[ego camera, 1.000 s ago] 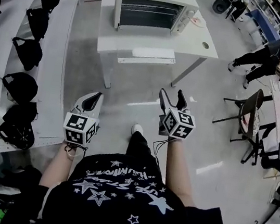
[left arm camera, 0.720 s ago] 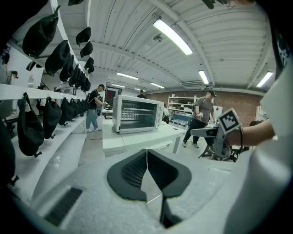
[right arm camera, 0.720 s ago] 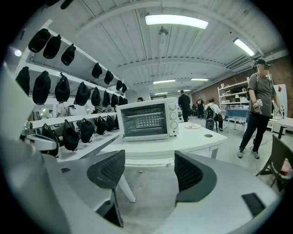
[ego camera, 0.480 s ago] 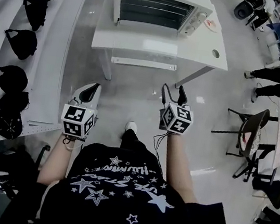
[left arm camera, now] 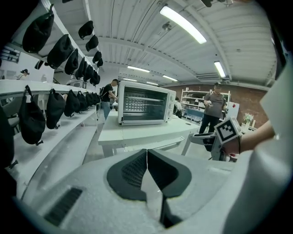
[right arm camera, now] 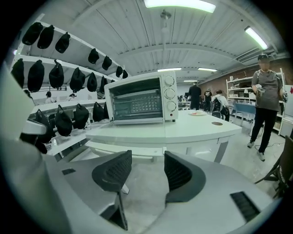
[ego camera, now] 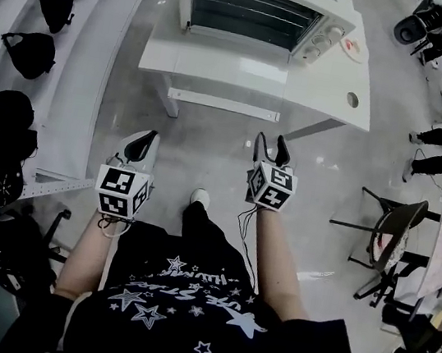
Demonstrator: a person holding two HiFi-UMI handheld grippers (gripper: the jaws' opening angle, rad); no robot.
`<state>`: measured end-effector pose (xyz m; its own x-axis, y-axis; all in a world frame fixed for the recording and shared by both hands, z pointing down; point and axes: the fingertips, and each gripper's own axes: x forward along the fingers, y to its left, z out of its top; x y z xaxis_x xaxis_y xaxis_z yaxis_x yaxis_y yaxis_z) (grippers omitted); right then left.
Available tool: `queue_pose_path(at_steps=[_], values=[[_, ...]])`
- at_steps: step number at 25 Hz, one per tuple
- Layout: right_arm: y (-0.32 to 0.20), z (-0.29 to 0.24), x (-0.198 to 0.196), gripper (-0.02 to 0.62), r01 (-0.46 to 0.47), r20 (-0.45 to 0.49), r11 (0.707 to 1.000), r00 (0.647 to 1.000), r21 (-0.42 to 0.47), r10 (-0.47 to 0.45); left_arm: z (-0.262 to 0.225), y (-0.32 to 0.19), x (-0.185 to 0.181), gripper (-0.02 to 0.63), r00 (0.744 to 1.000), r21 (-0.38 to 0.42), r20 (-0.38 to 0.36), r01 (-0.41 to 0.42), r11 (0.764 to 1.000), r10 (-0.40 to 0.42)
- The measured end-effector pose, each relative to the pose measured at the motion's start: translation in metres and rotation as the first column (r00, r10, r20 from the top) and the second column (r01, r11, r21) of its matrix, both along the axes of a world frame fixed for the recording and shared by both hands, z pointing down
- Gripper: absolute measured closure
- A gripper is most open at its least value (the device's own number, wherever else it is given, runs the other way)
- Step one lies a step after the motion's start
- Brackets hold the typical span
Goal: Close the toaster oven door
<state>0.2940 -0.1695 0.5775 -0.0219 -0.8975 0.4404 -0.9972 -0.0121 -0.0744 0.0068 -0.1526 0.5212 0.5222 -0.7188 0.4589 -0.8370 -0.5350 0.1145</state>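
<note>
Toaster oven (ego camera: 259, 11) — well ahead of right gripper (ego camera: 269, 143) | jaws just closing, empty

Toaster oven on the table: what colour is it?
The toaster oven is white, dark at the front; the right gripper view shows it best.

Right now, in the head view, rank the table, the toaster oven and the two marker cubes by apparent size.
1. Table.
2. Toaster oven, partly cut off at the frame's edge.
3. Left marker cube and right marker cube: alike, so unranked; nearness to the camera inflates both.
</note>
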Motion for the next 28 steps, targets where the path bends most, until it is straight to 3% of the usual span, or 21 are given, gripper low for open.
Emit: queue_pose_path(at_steps=[16,22,28], values=[[-0.048,0.068,0.009,0.41,0.044,0.015,0.997,0.999,-0.061,-0.043,0.036,-0.011,0.016,0.584,0.995,-0.066,0.008,0.098,0.993,-0.097],[-0.058,0.071,0.011,0.426,0.04,-0.008,0.998,0.999,-0.045,-0.04,0.042,-0.015,0.018,0.584,0.994,-0.077,0.014,0.107,0.991,-0.106],[-0.065,0.068,0.009,0.445,0.025,0.025,1.0,0.999,-0.003,-0.025,0.043,-0.019,0.017,0.584,0.994,-0.083,0.025,0.109,0.991,-0.107]])
